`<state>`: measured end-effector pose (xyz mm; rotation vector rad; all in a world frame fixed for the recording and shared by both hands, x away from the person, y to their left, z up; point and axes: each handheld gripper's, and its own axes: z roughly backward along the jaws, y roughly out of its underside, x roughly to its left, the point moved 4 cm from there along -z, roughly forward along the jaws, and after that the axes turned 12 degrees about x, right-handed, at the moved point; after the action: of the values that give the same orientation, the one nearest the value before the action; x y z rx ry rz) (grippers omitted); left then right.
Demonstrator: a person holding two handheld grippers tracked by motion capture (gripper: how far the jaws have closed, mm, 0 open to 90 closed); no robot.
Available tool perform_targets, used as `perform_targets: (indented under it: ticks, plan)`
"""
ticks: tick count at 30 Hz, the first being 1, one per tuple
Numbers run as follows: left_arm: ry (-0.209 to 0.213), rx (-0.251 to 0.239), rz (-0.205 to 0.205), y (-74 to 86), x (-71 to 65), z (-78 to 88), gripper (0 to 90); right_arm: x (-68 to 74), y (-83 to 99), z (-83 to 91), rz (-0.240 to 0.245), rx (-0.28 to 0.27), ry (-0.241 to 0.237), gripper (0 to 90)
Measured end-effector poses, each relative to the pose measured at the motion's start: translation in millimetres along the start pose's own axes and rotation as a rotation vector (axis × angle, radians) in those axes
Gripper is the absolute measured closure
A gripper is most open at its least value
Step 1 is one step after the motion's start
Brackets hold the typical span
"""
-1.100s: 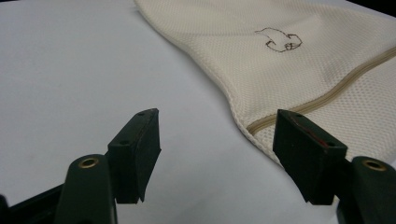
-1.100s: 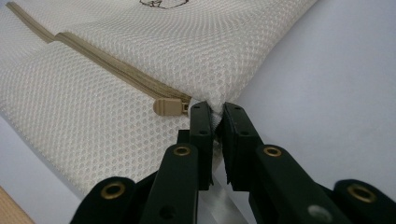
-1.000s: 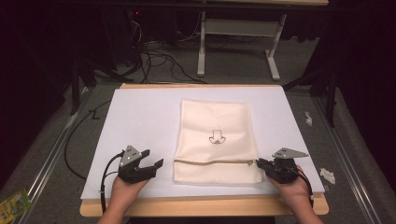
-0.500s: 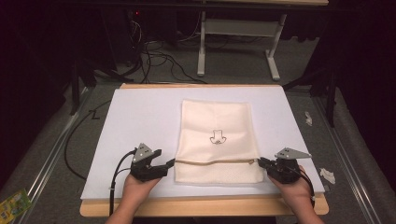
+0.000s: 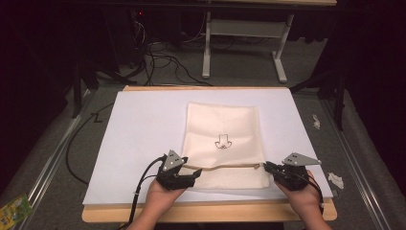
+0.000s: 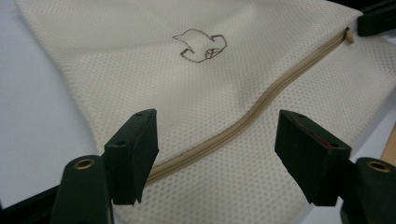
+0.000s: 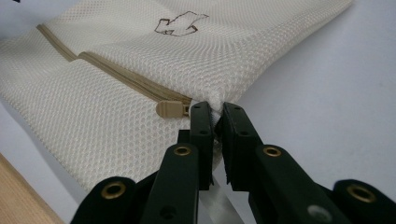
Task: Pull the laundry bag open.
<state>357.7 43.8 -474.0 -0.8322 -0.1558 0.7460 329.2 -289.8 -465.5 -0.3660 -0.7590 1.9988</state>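
Mesh bag (image 5: 224,143) edge hidden inside pinching right claw (image 7: 215,116), left claw (image 6: 217,154) agape

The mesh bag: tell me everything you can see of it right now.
The mesh bag is cream, honeycomb-weave fabric, lying flat on the white sheet. A small dark outline drawing sits near its middle. A tan zipper crosses it near the person's edge, closed, its pull at the right end. The right gripper pinches the fabric edge beside the pull; the left gripper is open over the zipper's other end.
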Motion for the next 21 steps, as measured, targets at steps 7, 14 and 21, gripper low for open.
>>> perform_targets:
  ticks: [7, 14, 21]
  plan:
    - [0.052, -0.004, -0.009, -9.7, -22.2, -21.4, 34.9, -2.8, -1.0, -0.5, 0.014, -0.013, -0.01, 84.8]
    - [0.123, 0.007, -0.052, -32.3, -52.2, -40.6, 39.8, -0.5, -3.2, 2.6, 0.01, -0.032, -0.021, 85.0]
    - [0.165, 0.014, -0.084, -44.0, -72.3, -63.6, 42.5, 1.0, -5.7, 4.4, 0.014, -0.043, -0.017, 85.0]
